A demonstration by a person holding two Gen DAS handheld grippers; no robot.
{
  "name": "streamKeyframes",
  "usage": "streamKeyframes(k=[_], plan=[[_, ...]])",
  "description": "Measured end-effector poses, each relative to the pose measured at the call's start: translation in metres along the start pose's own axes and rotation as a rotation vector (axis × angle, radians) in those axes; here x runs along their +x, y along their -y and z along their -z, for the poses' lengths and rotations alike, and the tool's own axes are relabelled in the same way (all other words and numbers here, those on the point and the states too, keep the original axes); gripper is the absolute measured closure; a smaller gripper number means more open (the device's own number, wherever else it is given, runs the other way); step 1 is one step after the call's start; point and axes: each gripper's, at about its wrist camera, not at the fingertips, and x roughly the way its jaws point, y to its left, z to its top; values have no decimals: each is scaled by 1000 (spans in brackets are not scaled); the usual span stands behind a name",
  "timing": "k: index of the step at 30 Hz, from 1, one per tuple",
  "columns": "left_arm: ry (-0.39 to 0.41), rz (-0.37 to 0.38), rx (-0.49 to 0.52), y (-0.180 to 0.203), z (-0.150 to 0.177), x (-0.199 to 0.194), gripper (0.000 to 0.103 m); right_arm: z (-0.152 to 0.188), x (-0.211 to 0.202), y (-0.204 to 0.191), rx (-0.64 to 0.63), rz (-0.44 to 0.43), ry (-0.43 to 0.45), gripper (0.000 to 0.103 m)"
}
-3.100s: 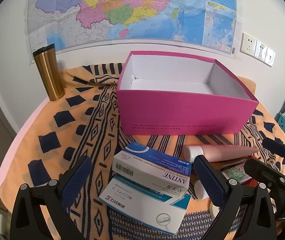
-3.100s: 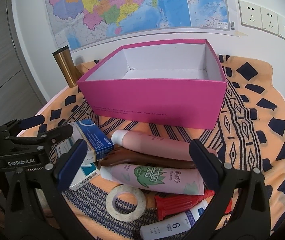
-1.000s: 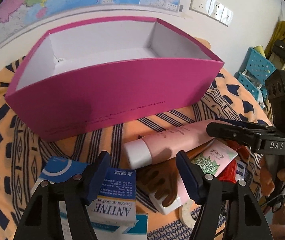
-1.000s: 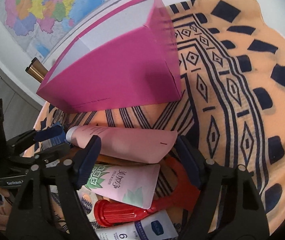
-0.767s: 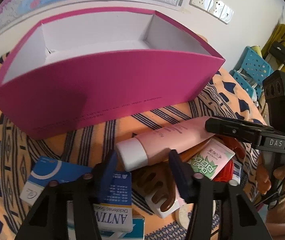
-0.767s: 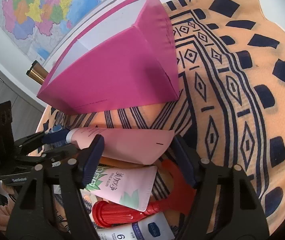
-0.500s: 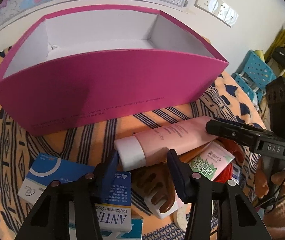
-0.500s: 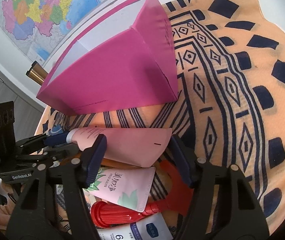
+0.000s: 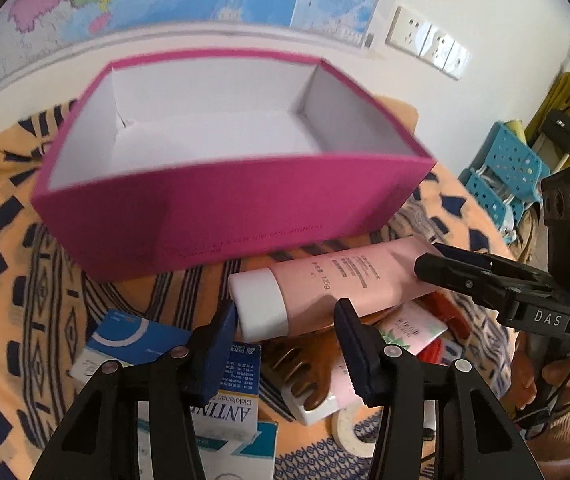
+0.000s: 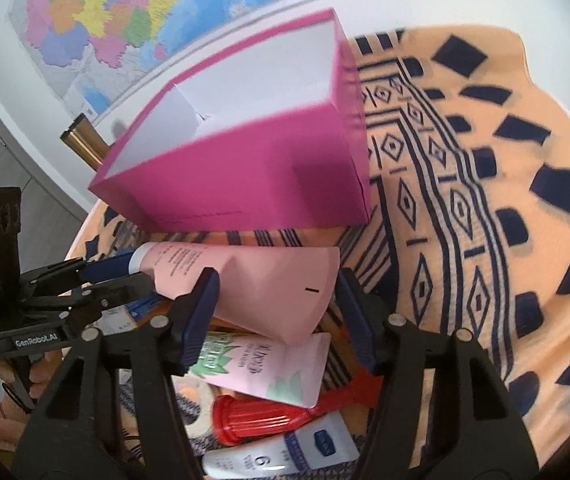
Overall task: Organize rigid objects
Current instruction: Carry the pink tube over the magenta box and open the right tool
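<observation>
Since half a second ago the pink tube (image 9: 337, 280) has come up off the pile: in the left wrist view its white cap (image 9: 259, 306) now sits higher between the blue pads, and the magenta box (image 9: 237, 208) shows more of its white inside. The left gripper (image 9: 285, 330) pinches the cap end, its jaws unchanged over that half second after narrowing just before. The right gripper (image 9: 485, 276) reaches in from the right and clamps the tube's flat tail. Under the tube lie a brown comb (image 9: 305, 376), a pale sachet with green print (image 9: 409, 330) and a roll of white tape (image 9: 355, 430). A blue and white medicine carton (image 9: 137, 340) lies to the left, partly behind the left finger. Blue plastic crates (image 9: 501, 172) stand off the table at the right.

In the right wrist view the tube (image 10: 253, 280) also sits higher than half a second ago, clear of the sachet (image 10: 269, 364) beneath. The right gripper (image 10: 275, 312) holds the wide crimped end between its pads; its jaws barely changed in the last half second after closing earlier. The left gripper (image 10: 125, 268) holds the cap end at the left. The box (image 10: 245, 176) stands just behind the tube on the orange patterned cloth (image 10: 505, 200), its near wall between tube and opening. A red ribbed handle (image 10: 261, 416) and a white tube marked 6 (image 10: 285, 452) lie nearest the camera. A gold tumbler (image 10: 85, 140) stands behind the box's left corner.
</observation>
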Motion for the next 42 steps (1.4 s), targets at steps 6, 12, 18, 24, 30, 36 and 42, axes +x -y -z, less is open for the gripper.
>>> streamKeyframes(k=[6, 12, 18, 24, 30, 36, 42], plan=[[93, 7, 22, 8, -13, -38, 52, -12, -30, -21, -63, -9, 72, 40], [152, 4, 38, 11, -38, -53, 52, -35, -51, -38, -139, -2, 147, 40], [187, -35, 57, 6, -66, -52, 52, -63, -47, -42, -175, 0, 177, 40], [153, -62, 41, -6, -85, -27, 52, -86, -25, -36, -176, 16, 149, 40], [101, -34, -10, -22, -95, 0, 52, -101, 2, -27, -179, 54, 100, 40], [60, -43, -18, -26, -99, 21, 52, -108, 21, -18, -174, 81, 55, 40], [28, -40, -29, -31, -100, 32, 52, -111, 27, -20, -202, 120, 43, 40]])
